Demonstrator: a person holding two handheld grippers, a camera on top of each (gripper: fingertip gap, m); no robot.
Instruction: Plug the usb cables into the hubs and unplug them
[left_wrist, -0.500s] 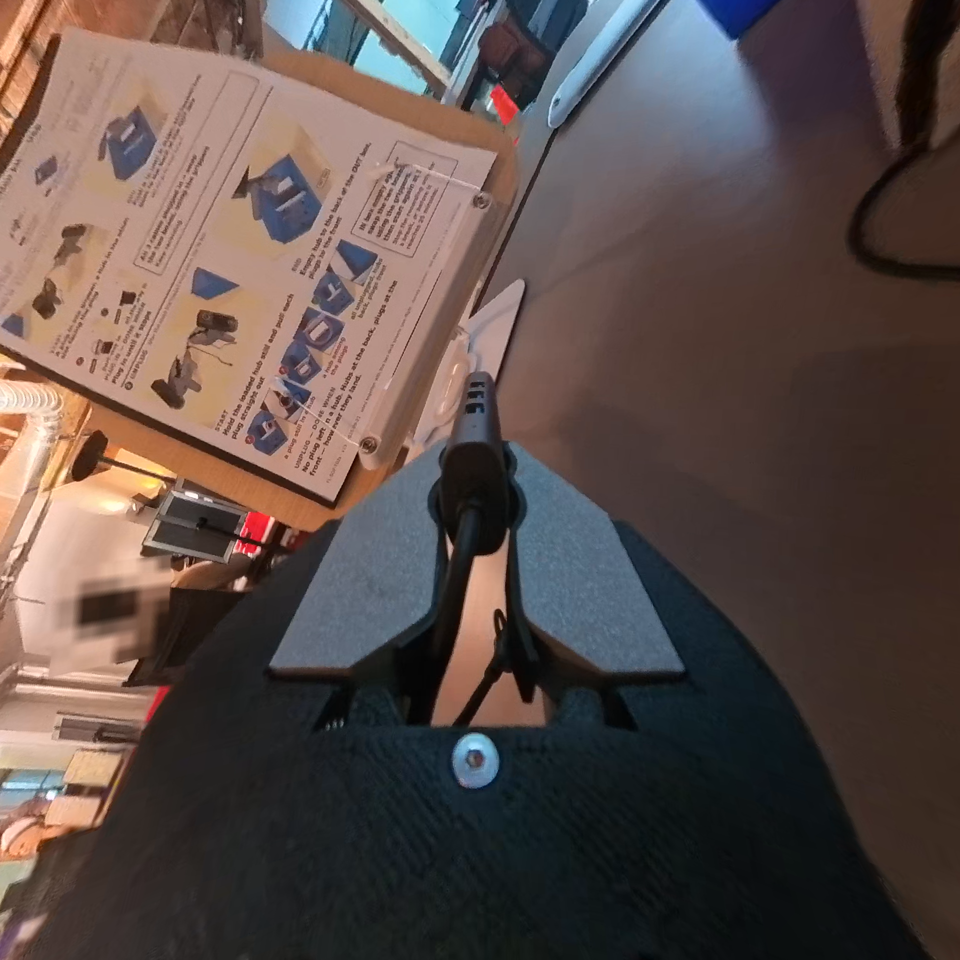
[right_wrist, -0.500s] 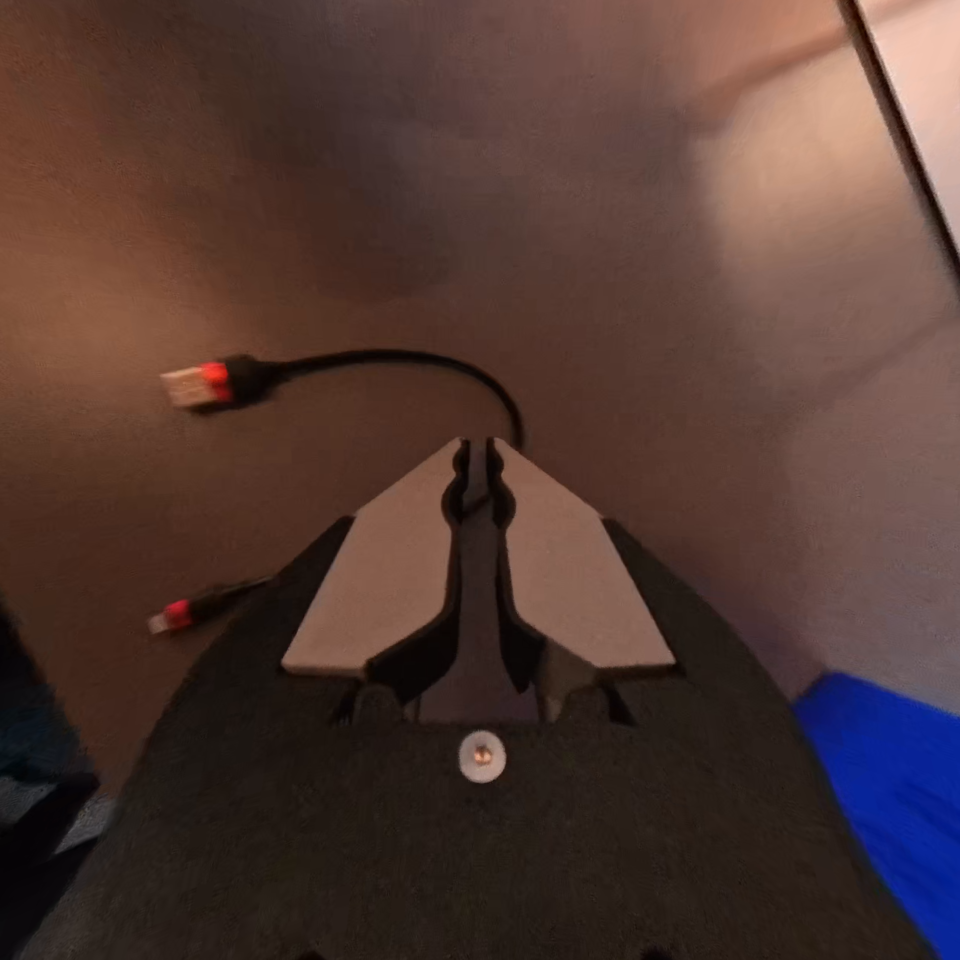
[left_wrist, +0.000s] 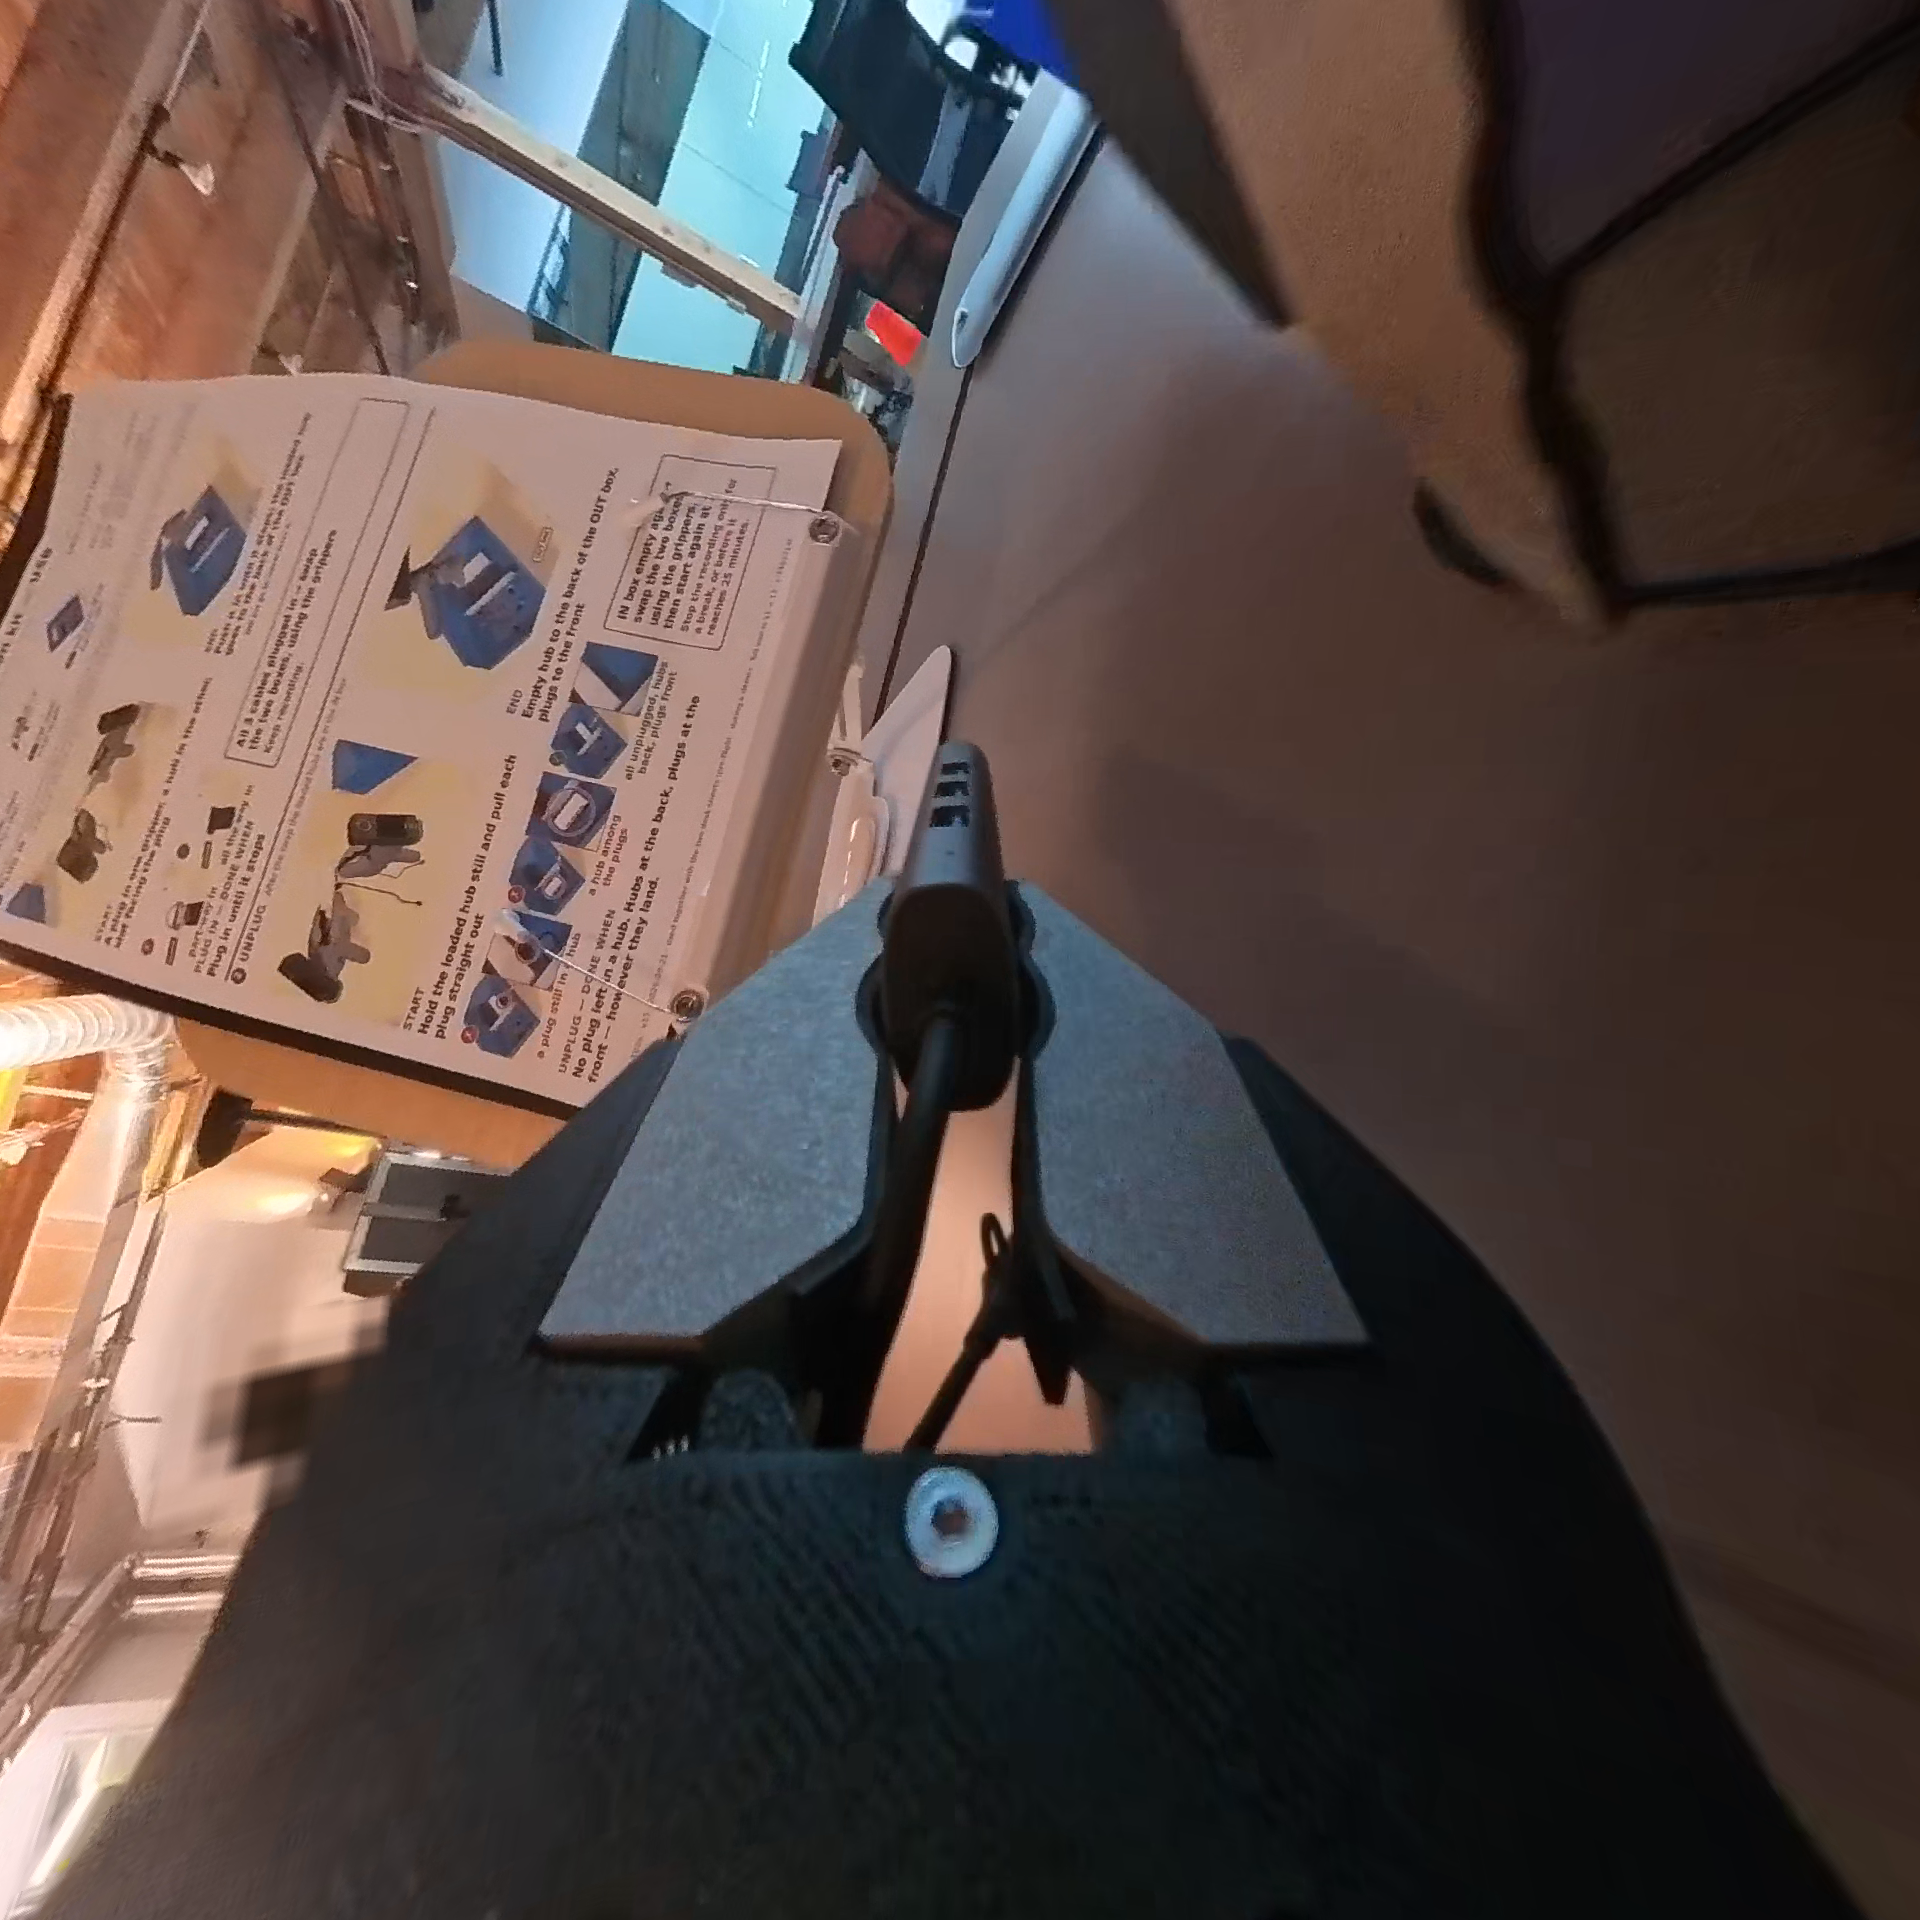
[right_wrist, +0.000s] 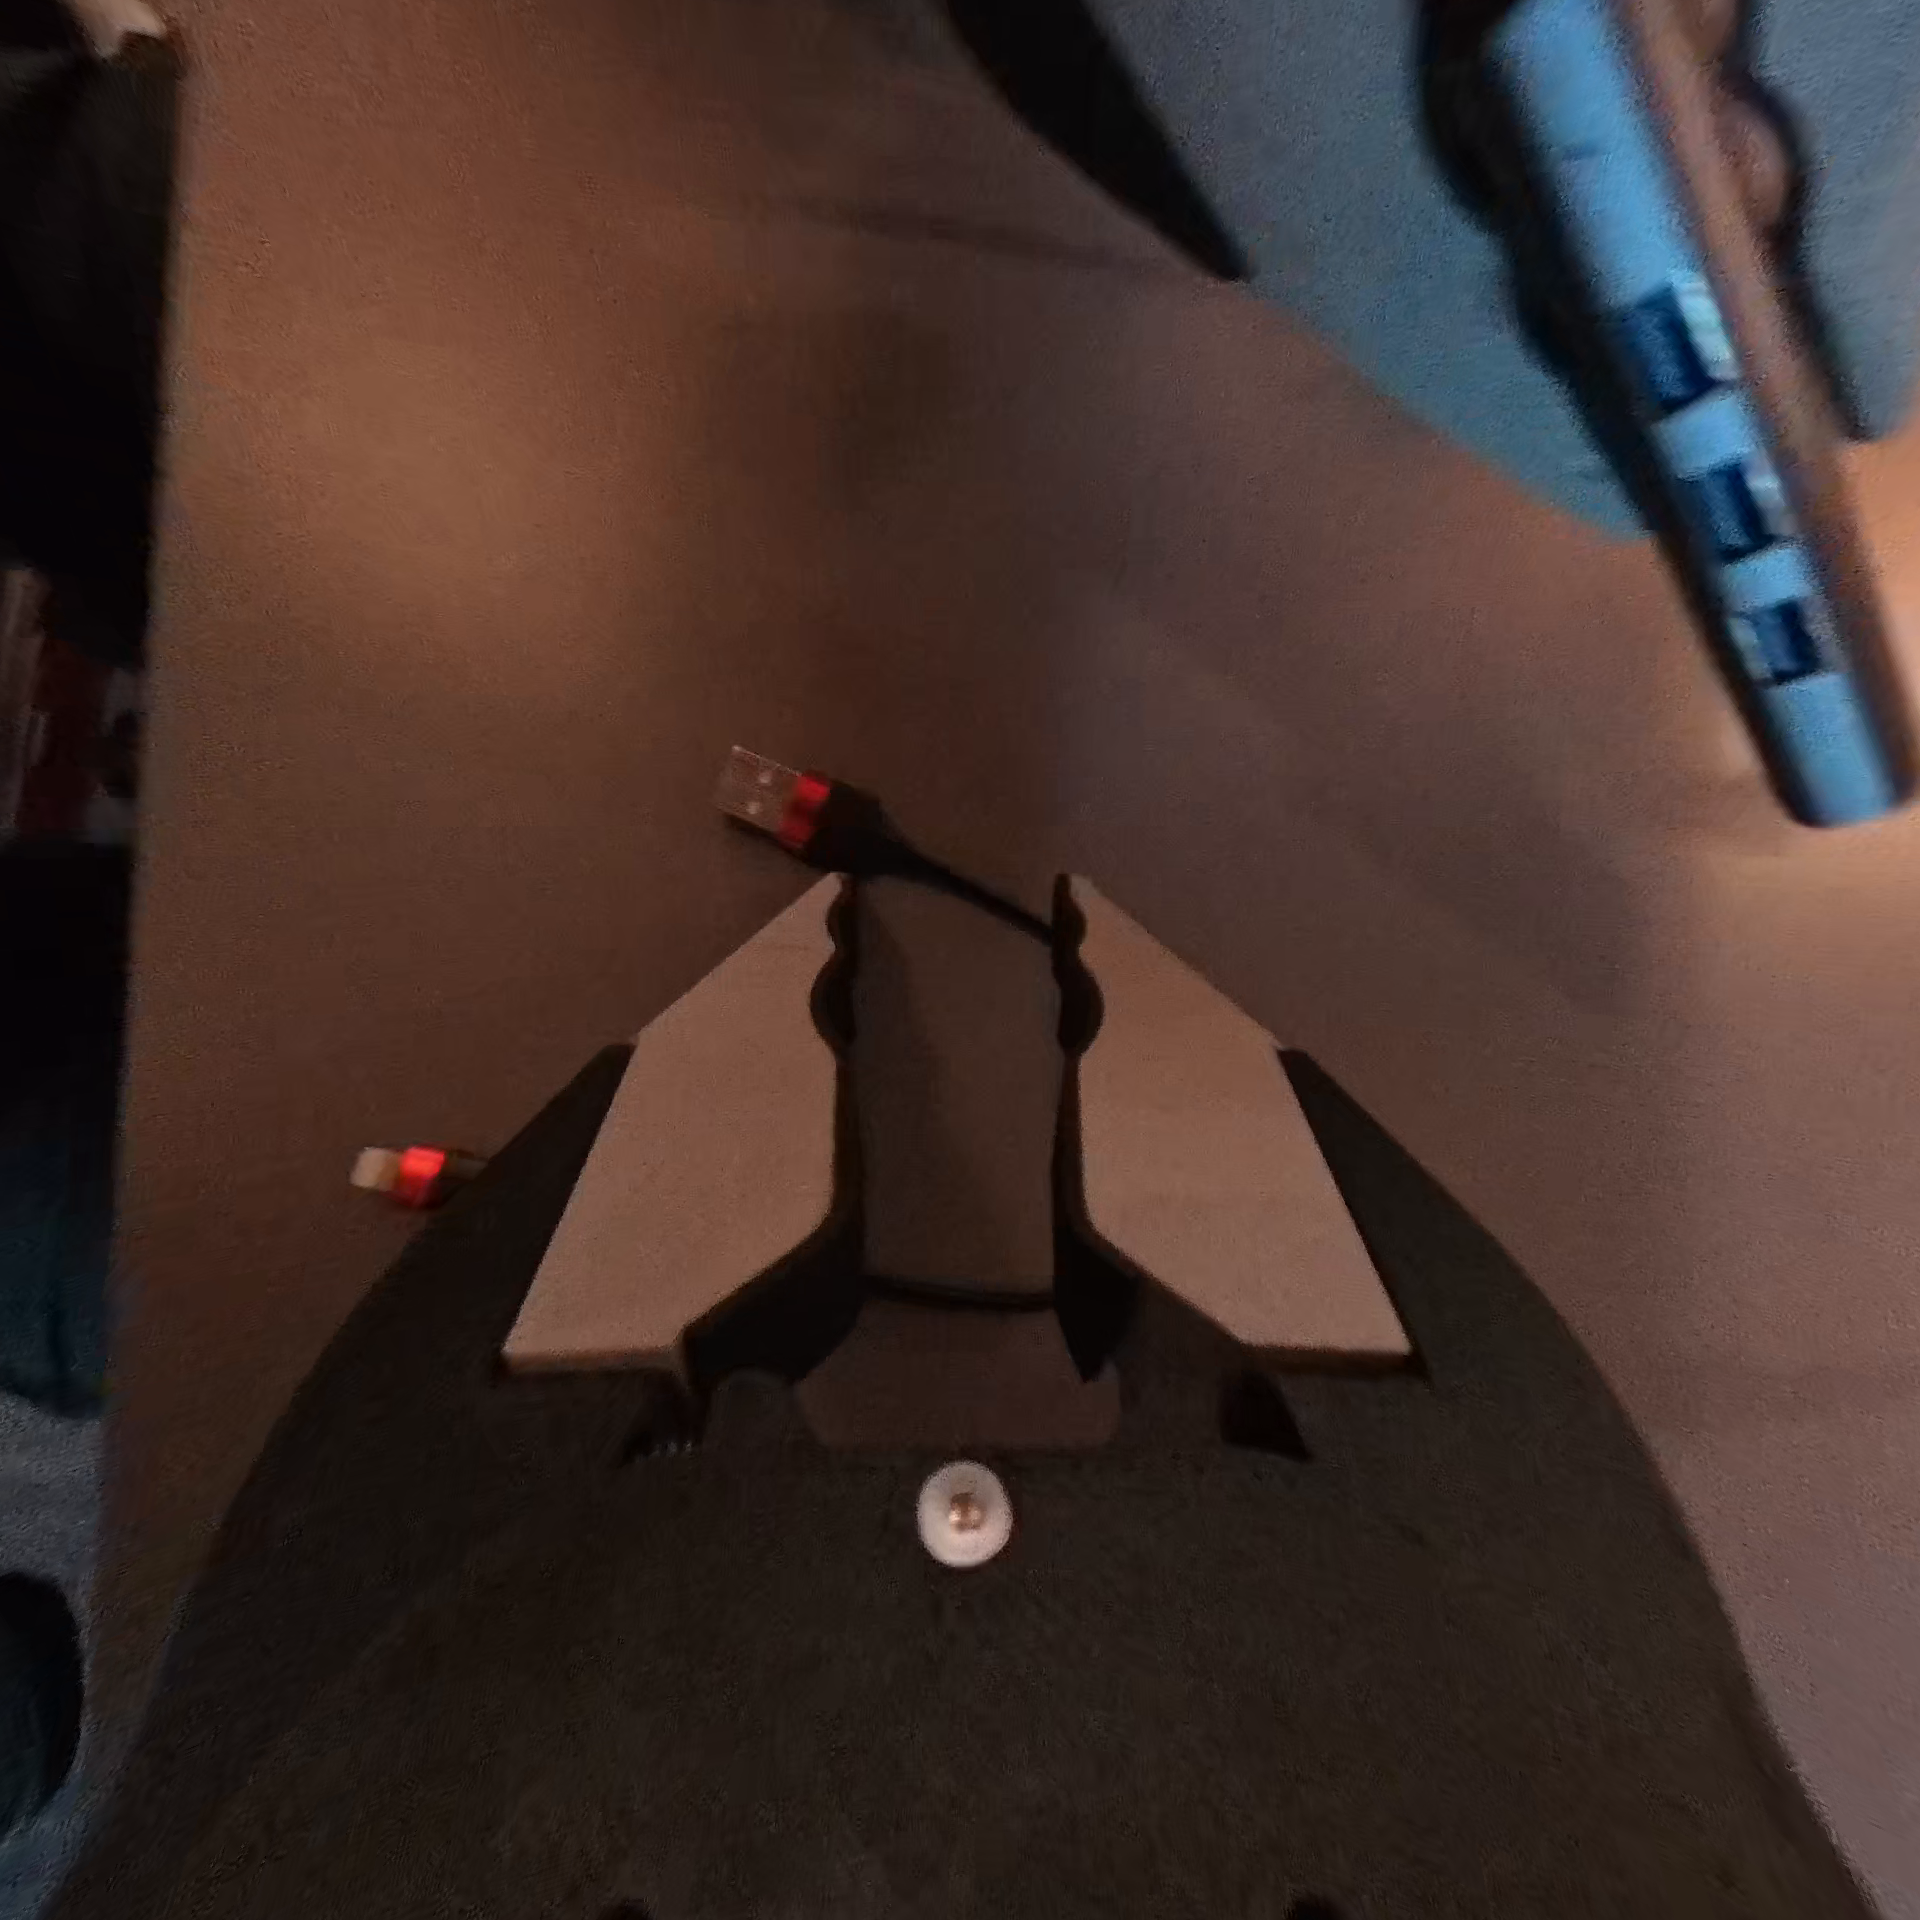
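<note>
**Hub held, right claw spread over a loose plug**

My left gripper (left_wrist: 951, 935) pinches the hub (left_wrist: 951, 862) by its cable end. The dark slim body sticks forward past the fingertips, and its own lead runs back between the fingers. I judge this grip leaves the port side clear: in the right wrist view the same hub (right_wrist: 1704, 499) shows far off at upper right, raised off the table, its row of blue ports facing out and empty.

My right gripper (right_wrist: 951, 904) is spread and holds nothing. It sits low over the table (right_wrist: 520, 520), fingers either side of a black cable (right_wrist: 977, 899) that crosses the gap just past the tips. That cable ends in a plug (right_wrist: 774, 800) with a red collar and bare metal shell, lying flat on the table just ahead and slightly left of the fingertips. A second plug (right_wrist: 400, 1172), also red-collared, lies farther left, beside the gripper body.

I judge the current step as picking up the near plug. No cable is seated in the hub. The next move calls for closing on the plug housing, not the cable, so the shell stays stiff for insertion.

Beyond the left gripper, an instruction sheet (left_wrist: 364, 727) stands on a board at the table's edge.
</note>
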